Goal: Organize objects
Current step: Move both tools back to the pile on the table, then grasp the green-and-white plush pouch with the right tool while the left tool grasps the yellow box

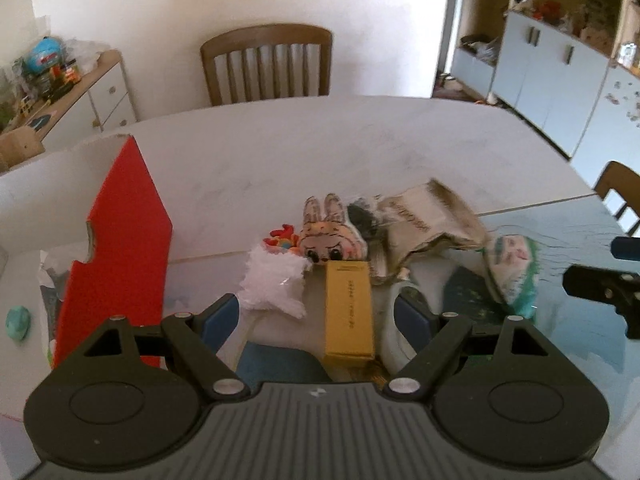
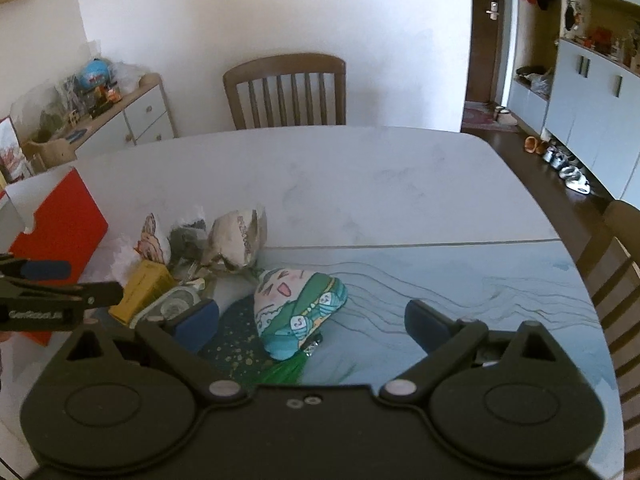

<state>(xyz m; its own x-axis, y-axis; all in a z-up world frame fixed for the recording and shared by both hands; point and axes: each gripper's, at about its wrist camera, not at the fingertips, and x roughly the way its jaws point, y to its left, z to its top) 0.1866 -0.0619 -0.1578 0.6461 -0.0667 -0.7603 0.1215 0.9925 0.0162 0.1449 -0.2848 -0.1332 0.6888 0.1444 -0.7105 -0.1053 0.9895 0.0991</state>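
A pile of small objects lies on the table. In the left wrist view my left gripper is open, its fingers on either side of a yellow box. Behind the box are a bunny plush, white fluffy stuff, a crumpled paper bag and a green-haired face plush. In the right wrist view my right gripper is open, just in front of the green-haired plush. The yellow box and my left gripper show at the left.
A white carton with a red flap stands open at the left, also in the right wrist view. A round tape dispenser lies by the box. A wooden chair stands behind the table. Cabinets line the right wall.
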